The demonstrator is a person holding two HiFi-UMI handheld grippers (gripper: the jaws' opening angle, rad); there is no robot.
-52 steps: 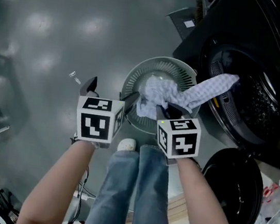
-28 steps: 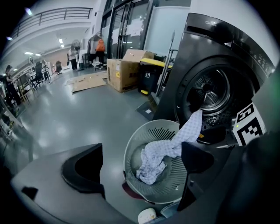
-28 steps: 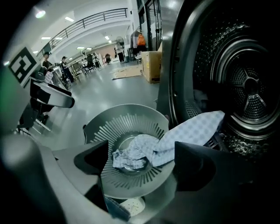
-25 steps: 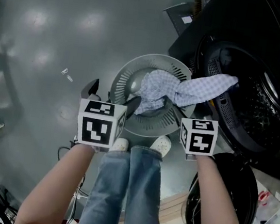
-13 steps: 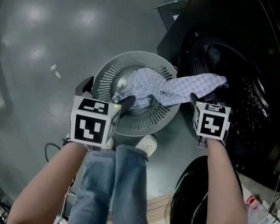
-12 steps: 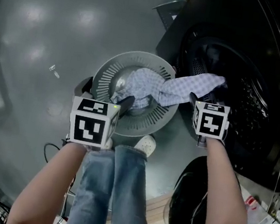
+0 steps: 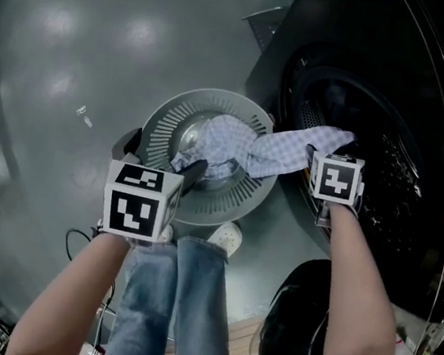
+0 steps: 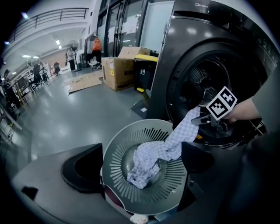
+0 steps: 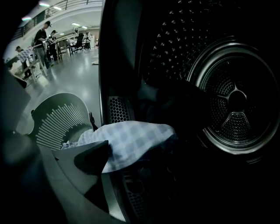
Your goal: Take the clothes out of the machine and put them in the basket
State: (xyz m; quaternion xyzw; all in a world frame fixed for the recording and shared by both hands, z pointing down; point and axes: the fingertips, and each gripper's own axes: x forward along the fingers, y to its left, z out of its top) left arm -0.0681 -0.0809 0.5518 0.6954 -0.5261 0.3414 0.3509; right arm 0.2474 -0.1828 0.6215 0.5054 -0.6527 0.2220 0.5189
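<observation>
Cloth [image 7: 269, 148] lengthwise from basket [image 7: 239, 202] to drum [image 7: 394, 161]

Industrial hall, not a home laundry: a front-loading washing machine [image 8: 197, 39] stands on a polished grey concrete floor [image 7: 77, 43]. Behind it are cardboard boxes [image 8: 120, 70] and flattened cartons [image 8: 85, 83]. A railed mezzanine [image 8: 52, 17] runs under strip lights [image 8: 57, 43], with people [image 9: 43, 35] among chairs [image 8: 37, 72] in the distance.

Drum mouth [image 7: 400, 149] partly crossed by checked cloth [image 7: 275, 152] draped from basket [image 7: 160, 118], open door [image 7: 307, 326] hung low beside it, floor [image 7: 73, 68] left free beyond basket
</observation>
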